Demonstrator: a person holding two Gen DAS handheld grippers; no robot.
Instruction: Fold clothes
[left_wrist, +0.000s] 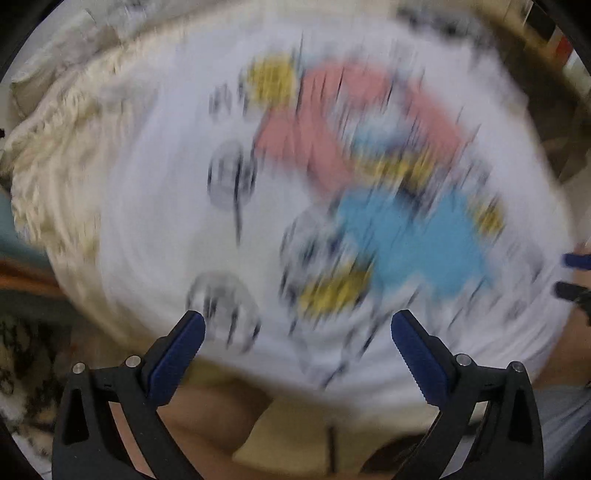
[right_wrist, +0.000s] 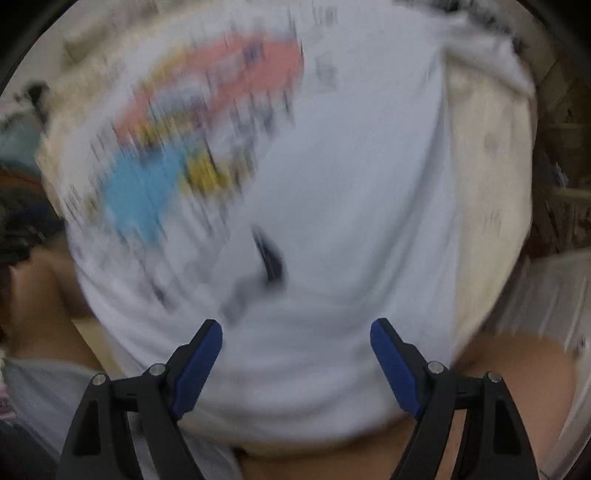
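A white T-shirt (left_wrist: 155, 221) with a pink, blue and yellow print lies spread below both grippers, blurred by motion. My left gripper (left_wrist: 297, 325) hangs above its near edge, open, with nothing between its blue pads. In the right wrist view the same T-shirt (right_wrist: 351, 184) fills the frame, its print at the upper left. My right gripper (right_wrist: 295, 332) is open above the plain white part, holding nothing. The right gripper's fingertips (left_wrist: 570, 275) show at the right edge of the left wrist view.
The shirt rests on a cream, wrinkled cover (left_wrist: 55, 147) that shows at the left and the cream cover (right_wrist: 487, 192) at the right. A person's bare knees (left_wrist: 207, 417) and bare leg (right_wrist: 517, 373) lie near the bottom. Dark clutter (right_wrist: 561, 147) stands at the far right.
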